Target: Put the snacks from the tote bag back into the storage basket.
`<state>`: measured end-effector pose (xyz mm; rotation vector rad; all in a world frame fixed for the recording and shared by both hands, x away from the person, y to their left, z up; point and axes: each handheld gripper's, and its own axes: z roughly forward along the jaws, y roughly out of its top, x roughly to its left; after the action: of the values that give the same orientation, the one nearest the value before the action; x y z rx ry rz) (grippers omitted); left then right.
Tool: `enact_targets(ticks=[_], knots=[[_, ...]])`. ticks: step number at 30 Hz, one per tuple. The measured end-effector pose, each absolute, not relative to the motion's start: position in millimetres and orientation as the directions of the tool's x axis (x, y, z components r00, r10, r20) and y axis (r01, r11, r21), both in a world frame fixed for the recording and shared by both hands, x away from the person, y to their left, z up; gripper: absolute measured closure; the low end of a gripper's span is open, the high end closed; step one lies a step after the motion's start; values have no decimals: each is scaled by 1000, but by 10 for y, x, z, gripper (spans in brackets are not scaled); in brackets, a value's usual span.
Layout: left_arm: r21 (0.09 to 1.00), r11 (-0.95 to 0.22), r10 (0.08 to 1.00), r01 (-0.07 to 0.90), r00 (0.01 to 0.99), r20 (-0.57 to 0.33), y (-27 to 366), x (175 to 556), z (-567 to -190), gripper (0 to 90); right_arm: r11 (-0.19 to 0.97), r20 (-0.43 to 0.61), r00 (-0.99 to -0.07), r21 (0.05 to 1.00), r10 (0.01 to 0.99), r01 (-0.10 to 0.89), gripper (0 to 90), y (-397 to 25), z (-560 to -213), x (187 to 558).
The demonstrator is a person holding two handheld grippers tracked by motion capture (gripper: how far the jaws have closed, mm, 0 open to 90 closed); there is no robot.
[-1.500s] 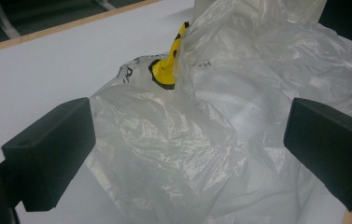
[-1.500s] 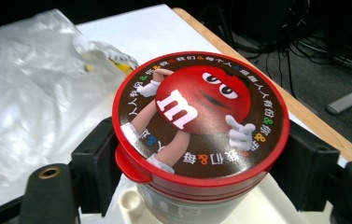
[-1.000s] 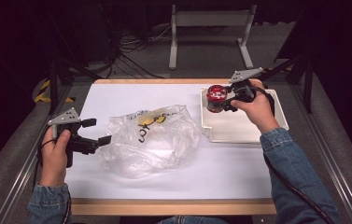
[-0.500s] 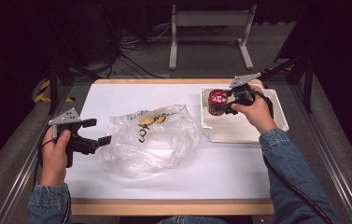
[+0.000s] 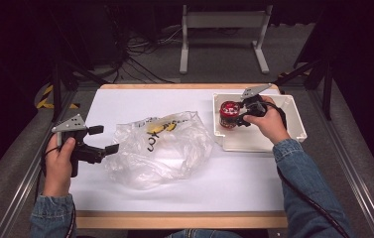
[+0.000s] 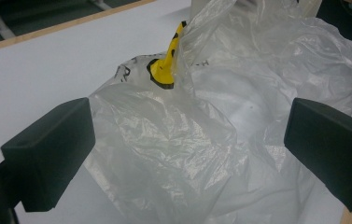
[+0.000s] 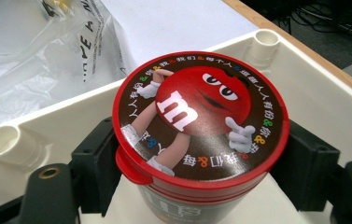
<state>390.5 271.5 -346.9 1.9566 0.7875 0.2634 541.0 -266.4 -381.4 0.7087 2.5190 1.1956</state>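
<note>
high view: the white tray [image 5: 293, 130] is the landmark here, sitting at the far right of the desk [image 5: 125, 101]. the right tool [image 5: 237, 115] is inside the tray's left end, closed around a red-lidded candy tub [image 5: 229, 114] that stands upright there. well to the left of the tray lies a crumpled clear plastic bag [image 5: 162, 148] with a yellow and black print, and further left again the left tool [image 5: 104, 140] waits just beside the bag's edge, jaws wide and holding nothing.

left gripper view: the left tool [image 6: 187, 154] looks straight at the bag [image 6: 220, 140], with its two black jaws spread far apart on either side of the loose film. no pinch yet. the mouth of the bag is hard to make out among the folds.

right gripper view: here is the grip up close. the right tool [image 7: 197, 163] has a jaw pressed to each side of the tub [image 7: 200, 128], just under the lid rim, with the tray wall [image 7: 61, 109] behind it and the bag beyond that.

my read: this looks like a lift out of the tray, likely toward the bag. to do it well, raise the tub straight up to clear the tray wall before travelling left, and keep it level, since the hold is high on a round, smooth side and could slip. the left tool would want a single layer of film near the opening, not a bunch.
</note>
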Motion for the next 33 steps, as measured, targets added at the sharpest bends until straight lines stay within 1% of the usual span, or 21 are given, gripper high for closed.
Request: enact_targets(ticks=[12,33], knots=[[853,-313,624,418,767,-147,2714,3904,-3472,29,545,-7,-855,773,519,325,250,-2639,-3965,5449],[851,-325,620,413,772,-138,2711,3915,-3477,28,566,-9,-867,760,499,318,249,-2554,-4062,5449]])
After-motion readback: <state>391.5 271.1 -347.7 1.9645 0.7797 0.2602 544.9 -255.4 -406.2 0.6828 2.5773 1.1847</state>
